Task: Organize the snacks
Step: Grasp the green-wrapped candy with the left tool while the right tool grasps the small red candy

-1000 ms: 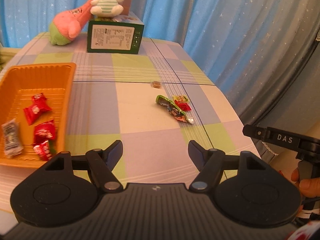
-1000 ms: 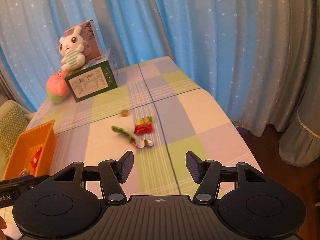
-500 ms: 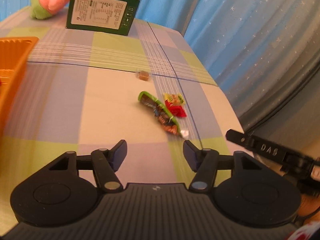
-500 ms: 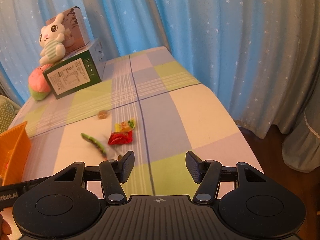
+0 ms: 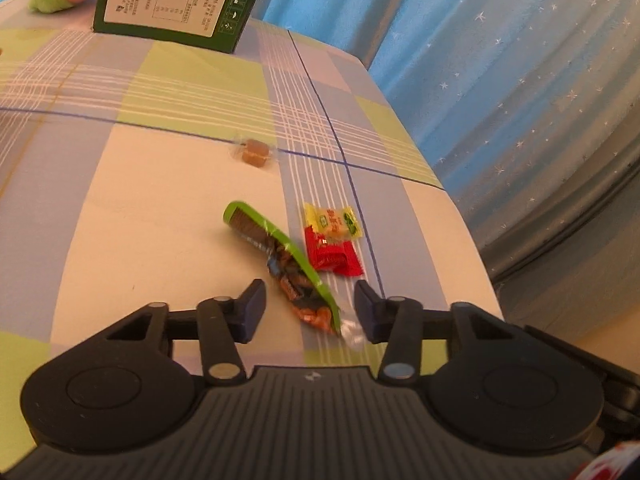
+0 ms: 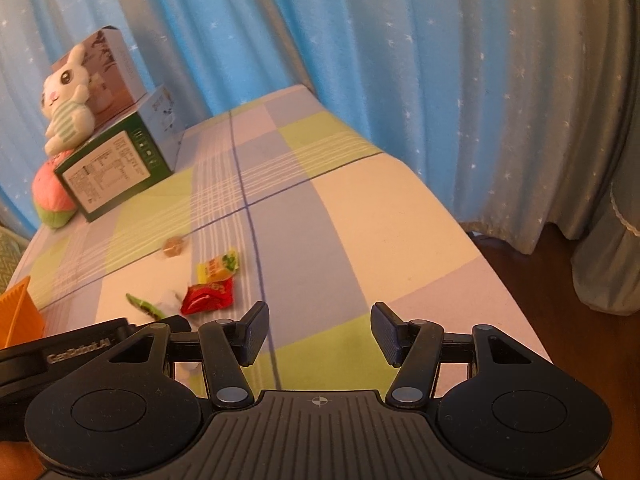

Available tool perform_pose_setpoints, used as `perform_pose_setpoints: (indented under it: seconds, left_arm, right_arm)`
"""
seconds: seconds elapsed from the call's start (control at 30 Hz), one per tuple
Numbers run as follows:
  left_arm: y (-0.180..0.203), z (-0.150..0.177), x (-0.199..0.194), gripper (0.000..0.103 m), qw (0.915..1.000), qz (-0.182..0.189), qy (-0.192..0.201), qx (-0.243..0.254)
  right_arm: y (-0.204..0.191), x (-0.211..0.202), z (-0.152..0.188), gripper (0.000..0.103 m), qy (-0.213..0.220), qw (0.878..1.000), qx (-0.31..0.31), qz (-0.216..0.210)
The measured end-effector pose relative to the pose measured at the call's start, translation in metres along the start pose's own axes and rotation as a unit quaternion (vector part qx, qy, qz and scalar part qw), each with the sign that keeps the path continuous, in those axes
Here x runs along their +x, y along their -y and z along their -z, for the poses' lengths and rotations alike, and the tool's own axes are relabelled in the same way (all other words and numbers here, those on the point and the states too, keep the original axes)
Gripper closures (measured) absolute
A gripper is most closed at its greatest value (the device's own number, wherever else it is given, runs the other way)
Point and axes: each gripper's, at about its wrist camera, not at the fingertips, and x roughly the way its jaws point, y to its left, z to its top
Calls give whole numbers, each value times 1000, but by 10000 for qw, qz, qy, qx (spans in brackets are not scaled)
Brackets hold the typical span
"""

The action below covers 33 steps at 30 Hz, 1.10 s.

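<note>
Left wrist view: our left gripper (image 5: 310, 308) hangs over the table (image 5: 152, 216) with fingers (image 5: 252, 304) spread, straddling the near end of the long green-edged snack (image 5: 288, 264); beside it lie the red packet (image 5: 332, 254), the yellow packet (image 5: 332, 222) and, farther off, a small brown candy (image 5: 254, 152). Right wrist view: our right gripper (image 6: 320, 334), fingers parted and holding nothing, sees what the other view lacks, namely the orange tray (image 6: 18, 316) corner and the plush rabbit (image 6: 66, 108) on the green box (image 6: 114, 170). The left gripper's body partly hides the long snack there.
</note>
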Motion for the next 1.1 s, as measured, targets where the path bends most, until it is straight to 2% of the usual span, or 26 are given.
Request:
perform_pose_setpoints:
  seconds: [0.1, 0.17, 0.27, 0.37, 0.47, 0.57, 0.73, 0.8, 1.1]
  left_arm:
    - [3, -2, 10, 70, 9999, -55, -69, 63]
    - [6, -3, 13, 75, 9995, -161, -54, 273]
    - [3, -5, 10, 77, 9986, -171, -137, 483]
    - [-2, -7, 0, 78, 9942, -444, -193, 958]
    - [-19, -12, -17, 83, 9897, -647, -307, 1240]
    - [-31, -14, -32, 83, 9847, -867, -358, 1469]
    - [-39, -11, -38, 83, 9821, -980, -378, 1563]
    - [-38, -8, -38, 83, 9815, -994, -356, 1598]
    - [-37, -4, -34, 83, 9805, -1052, -197, 1649]
  right_arm:
    - [-1, 4, -2, 45, 3, 10000, -58, 28]
    - [-4, 7, -3, 45, 13, 9999, -129, 22]
    - [-8, 11, -4, 45, 20, 9998, -217, -36]
    - [-15, 16, -5, 45, 29, 9991, -383, -157]
    - [-26, 24, -6, 45, 15, 9972, -637, -402]
    - [-41, 34, -7, 45, 4, 9930, -988, -643]
    - [-61, 63, -7, 45, -174, 9886, -1228, -857]
    - [-66, 73, -5, 45, -242, 9881, -1283, -810]
    - [-84, 88, 7, 45, -18, 9743, -2149, -674]
